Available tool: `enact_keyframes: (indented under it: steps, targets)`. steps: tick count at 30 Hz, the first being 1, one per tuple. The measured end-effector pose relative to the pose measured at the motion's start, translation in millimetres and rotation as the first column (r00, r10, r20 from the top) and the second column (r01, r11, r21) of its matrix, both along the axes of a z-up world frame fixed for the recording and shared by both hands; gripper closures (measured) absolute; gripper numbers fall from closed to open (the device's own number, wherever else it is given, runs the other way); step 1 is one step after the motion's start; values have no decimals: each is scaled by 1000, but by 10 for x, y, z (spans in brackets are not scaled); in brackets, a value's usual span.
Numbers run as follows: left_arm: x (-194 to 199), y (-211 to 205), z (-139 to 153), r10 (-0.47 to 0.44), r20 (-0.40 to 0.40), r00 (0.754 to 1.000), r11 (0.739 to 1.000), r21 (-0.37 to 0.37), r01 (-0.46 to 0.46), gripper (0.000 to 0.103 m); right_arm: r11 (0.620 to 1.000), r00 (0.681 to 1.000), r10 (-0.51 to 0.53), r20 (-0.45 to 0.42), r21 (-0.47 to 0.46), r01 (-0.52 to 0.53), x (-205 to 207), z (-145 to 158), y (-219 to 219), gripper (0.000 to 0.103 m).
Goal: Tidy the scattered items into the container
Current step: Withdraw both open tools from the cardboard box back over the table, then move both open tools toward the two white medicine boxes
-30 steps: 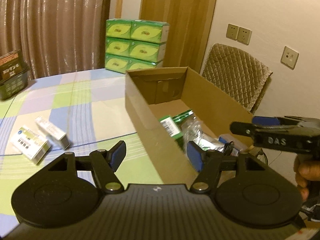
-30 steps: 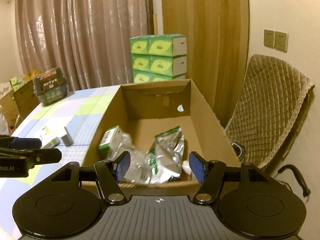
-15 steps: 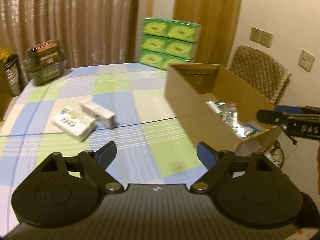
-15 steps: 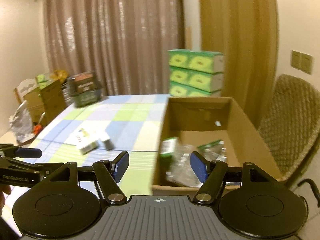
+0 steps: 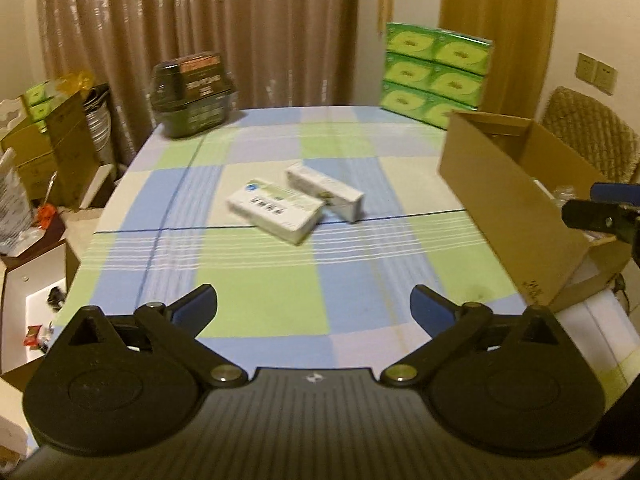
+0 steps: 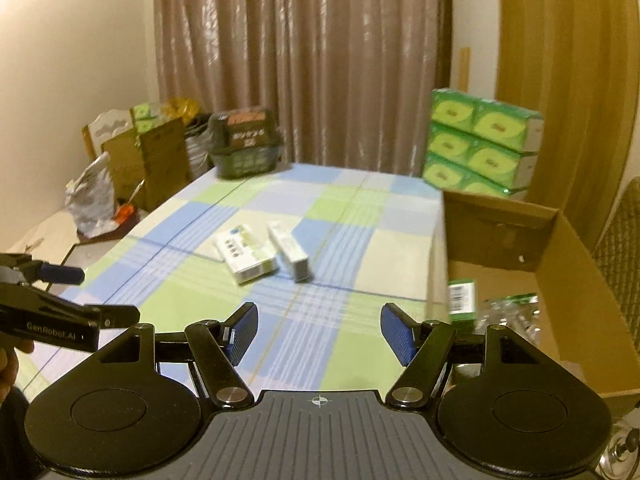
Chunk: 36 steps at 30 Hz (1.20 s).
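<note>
Two white medicine boxes lie side by side mid-table: a wider one (image 5: 276, 210) (image 6: 245, 254) and a narrower one (image 5: 325, 191) (image 6: 289, 251). The open cardboard box (image 5: 512, 204) (image 6: 568, 248) stands at the table's right edge and holds a green-labelled box (image 6: 462, 300) and clear packets (image 6: 512, 312). My left gripper (image 5: 314, 310) is open and empty over the near table edge, well short of the white boxes. My right gripper (image 6: 318, 334) is open and empty, near the cardboard box's left wall.
The checked tablecloth (image 5: 260, 280) covers the table. A dark basket with packages (image 5: 192, 96) stands at the far left corner, stacked green tissue boxes (image 5: 436, 68) at the far right. A quilted chair (image 5: 592, 136) is behind the cardboard box. Floor clutter lies left (image 5: 36, 184).
Both grippers have swung left, away from the cardboard box and toward the table's middle. The left gripper's jaws have opened wider. The white boxes now sit centred ahead.
</note>
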<state>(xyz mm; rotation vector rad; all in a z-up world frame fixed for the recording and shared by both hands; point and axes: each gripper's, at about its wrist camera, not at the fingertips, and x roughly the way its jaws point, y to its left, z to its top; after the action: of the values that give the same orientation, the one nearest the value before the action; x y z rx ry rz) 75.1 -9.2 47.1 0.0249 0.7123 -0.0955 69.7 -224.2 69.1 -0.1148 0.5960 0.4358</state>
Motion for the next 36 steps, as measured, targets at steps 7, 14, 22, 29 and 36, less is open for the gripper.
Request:
enact_keyframes:
  steps: [7, 14, 22, 29, 36]
  targets:
    - [32, 237, -96, 42, -30, 999, 999, 2, -42, 2, 999, 999, 25, -24, -27, -26, 66, -135, 210, 37]
    - [90, 382, -182, 57, -44, 997, 998, -1, -57, 2, 997, 998, 48, -39, -63, -51, 251, -249, 377, 37]
    - [272, 516, -287, 62, -58, 996, 998, 4, -62, 2, 993, 996, 72, -52, -91, -76, 571, -389, 561, 37]
    - [510, 570, -389, 50, -62, 997, 999, 11, -50, 2, 989, 994, 81, -73, -119, -90, 859, -548, 652, 37]
    - [761, 565, -504, 27, -68, 997, 999, 25, -25, 2, 984, 991, 90, -99, -143, -104, 1159, -731, 747, 37]
